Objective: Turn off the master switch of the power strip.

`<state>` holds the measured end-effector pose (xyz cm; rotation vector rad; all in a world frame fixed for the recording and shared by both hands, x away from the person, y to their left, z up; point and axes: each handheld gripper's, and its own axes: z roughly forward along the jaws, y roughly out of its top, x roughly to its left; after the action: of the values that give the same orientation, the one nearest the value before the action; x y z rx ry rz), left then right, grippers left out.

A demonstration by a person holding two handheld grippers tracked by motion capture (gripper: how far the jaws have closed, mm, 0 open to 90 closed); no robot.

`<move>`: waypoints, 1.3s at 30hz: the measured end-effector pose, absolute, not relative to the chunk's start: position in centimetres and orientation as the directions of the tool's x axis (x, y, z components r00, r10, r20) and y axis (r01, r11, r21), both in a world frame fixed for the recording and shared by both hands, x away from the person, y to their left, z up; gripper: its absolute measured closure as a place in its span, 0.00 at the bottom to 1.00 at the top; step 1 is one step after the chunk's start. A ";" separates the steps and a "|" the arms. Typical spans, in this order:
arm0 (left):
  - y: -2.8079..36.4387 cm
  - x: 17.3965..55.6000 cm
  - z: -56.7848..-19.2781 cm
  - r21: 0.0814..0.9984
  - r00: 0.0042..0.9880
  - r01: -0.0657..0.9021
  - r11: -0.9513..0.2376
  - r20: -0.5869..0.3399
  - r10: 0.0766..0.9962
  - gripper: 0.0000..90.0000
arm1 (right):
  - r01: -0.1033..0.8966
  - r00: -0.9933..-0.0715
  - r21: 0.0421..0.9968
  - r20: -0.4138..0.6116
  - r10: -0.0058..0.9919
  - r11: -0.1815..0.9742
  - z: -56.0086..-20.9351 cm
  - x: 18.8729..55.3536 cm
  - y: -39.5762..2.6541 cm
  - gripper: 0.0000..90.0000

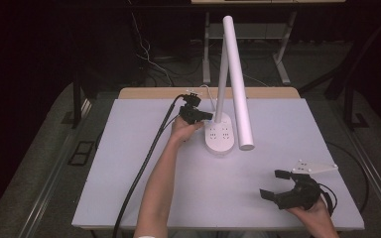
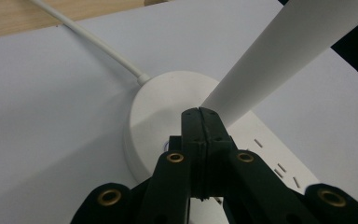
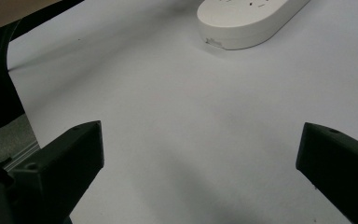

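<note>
the desk lamp (image 1: 230, 84) stands at the table's (image 1: 129, 188) far middle, and the left gripper (image 1: 204, 117), jaws pressed together on nothing, meets its base (image 2: 168, 100); press straight down, gently. the right gripper (image 1: 276, 184) idles wide open and empty. the left gripper view reveals a small lit spot under the tips, which the high view lacks.

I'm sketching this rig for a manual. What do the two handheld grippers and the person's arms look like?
Both are black two-jaw tools. The left gripper has brass-coloured rivets on its linkage and trails a thick black cable. The right gripper has blocky jaws and a pale grey three-cornered plate on top. The forearms are bare, no sleeves in view.
</note>
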<state>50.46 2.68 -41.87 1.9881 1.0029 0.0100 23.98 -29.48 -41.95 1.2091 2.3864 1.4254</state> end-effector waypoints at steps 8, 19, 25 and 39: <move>2.6 50.5 -42.2 0.704 0.658 0.653 -0.279 -0.345 0.670 1.00 | 0.574 -0.679 0.782 0.287 0.676 0.245 -42.0 24.0 -29.5 0.00; 2.7 50.3 -43.0 0.705 0.638 0.663 -0.252 -0.356 0.683 1.00 | 0.575 -0.680 0.780 0.287 0.675 0.248 -42.0 24.0 -29.5 0.00; 2.4 49.9 -43.1 0.713 0.636 0.651 -0.261 -0.325 0.700 1.00 | 0.576 -0.680 0.777 0.284 0.676 0.253 -42.0 24.0 -29.4 0.00; 2.4 49.6 -43.2 0.715 0.623 0.651 -0.257 -0.309 0.718 1.00 | 0.568 -0.685 0.781 0.275 0.674 0.259 -42.0 24.0 -29.3 0.00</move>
<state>49.64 2.37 -43.17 1.9760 1.0786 0.0984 24.02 -29.29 -42.03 1.1903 2.3999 1.4115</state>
